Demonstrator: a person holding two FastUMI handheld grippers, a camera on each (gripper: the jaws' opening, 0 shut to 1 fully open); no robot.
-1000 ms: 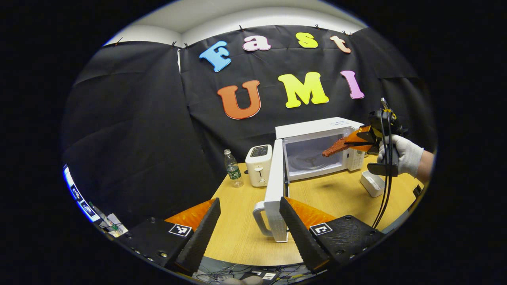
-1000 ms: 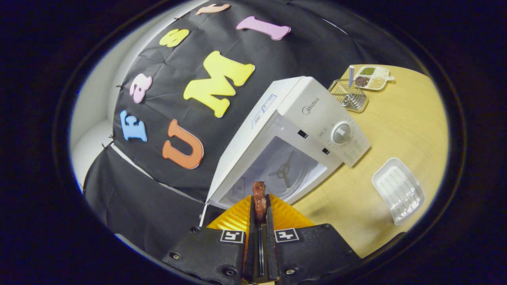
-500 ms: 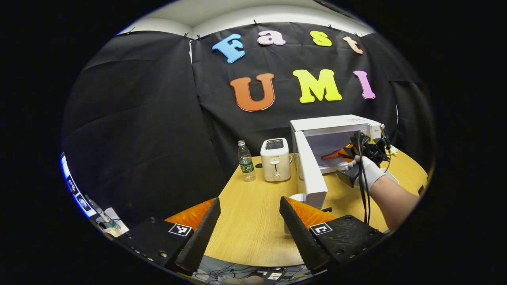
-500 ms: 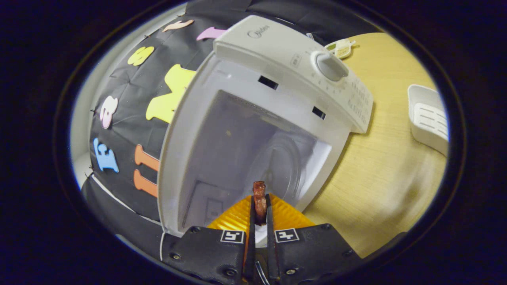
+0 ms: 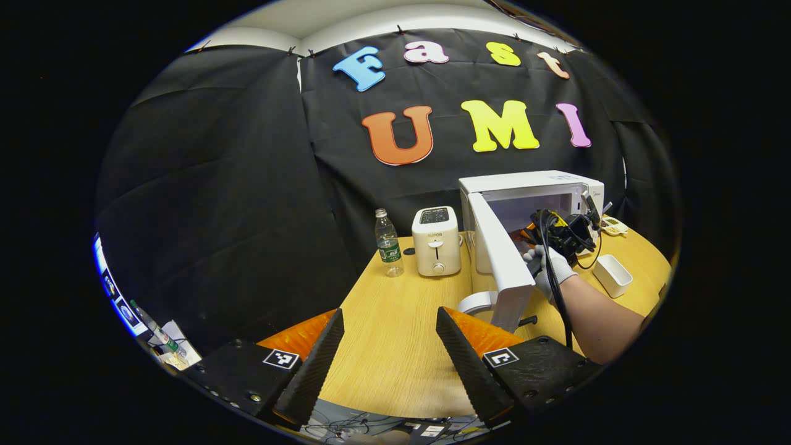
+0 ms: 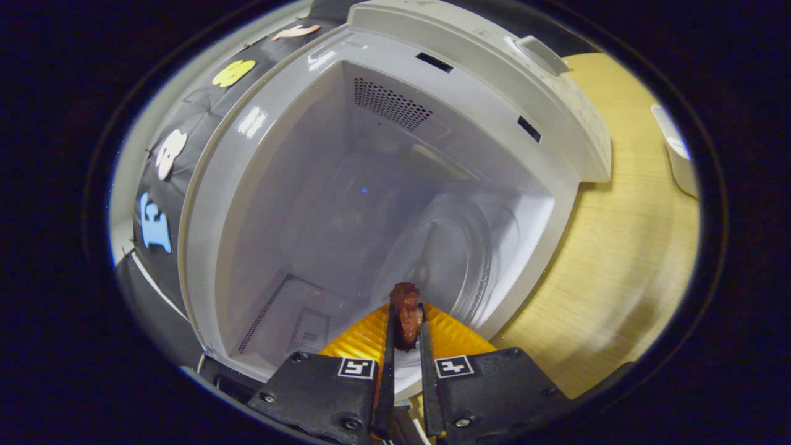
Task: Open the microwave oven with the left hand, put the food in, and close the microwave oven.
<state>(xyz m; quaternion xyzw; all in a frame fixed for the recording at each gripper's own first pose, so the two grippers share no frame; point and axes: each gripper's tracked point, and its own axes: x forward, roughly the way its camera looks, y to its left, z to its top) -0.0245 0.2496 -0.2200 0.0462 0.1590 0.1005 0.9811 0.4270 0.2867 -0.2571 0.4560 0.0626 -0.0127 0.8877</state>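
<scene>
Food: one piece (image 6: pixel 406 316), clamped between right gripper (image 6: pixel 405 321) jaws
Microwave (image 6: pixel 395 185): one, cavity wide open ahead
Left gripper (image 5: pixel 386 352): jaws apart, holding nothing

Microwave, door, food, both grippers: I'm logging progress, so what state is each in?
Microwave: cavity open, nothing on its glass turntable.
Microwave door: swung wide open.
Food: clamped in the right gripper, at the cavity mouth, not yet set down.
Left gripper: open, holding nothing, over the table.
</scene>
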